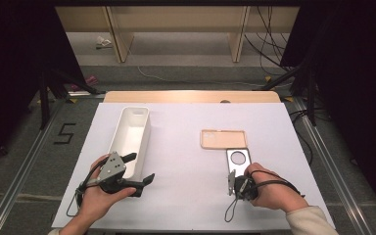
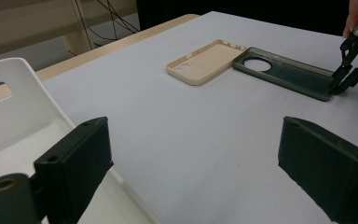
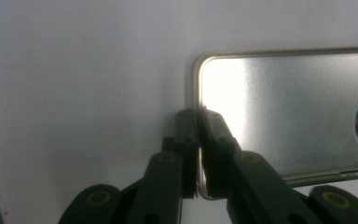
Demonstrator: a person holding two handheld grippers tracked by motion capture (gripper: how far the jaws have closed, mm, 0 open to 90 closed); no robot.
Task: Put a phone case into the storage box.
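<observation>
The white counter has a bare wooden strip along its far edge. Grey carpet surrounds it, with a black "5" marked at the left. Black curtains hang on both sides; wooden furniture legs and loose cables stand beyond.

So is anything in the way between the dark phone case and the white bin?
Nothing visible. The right gripper is shut on the near edge of the dark phone case, and the table is bare across to the white bin. The tan case lies behind, off that path.
</observation>
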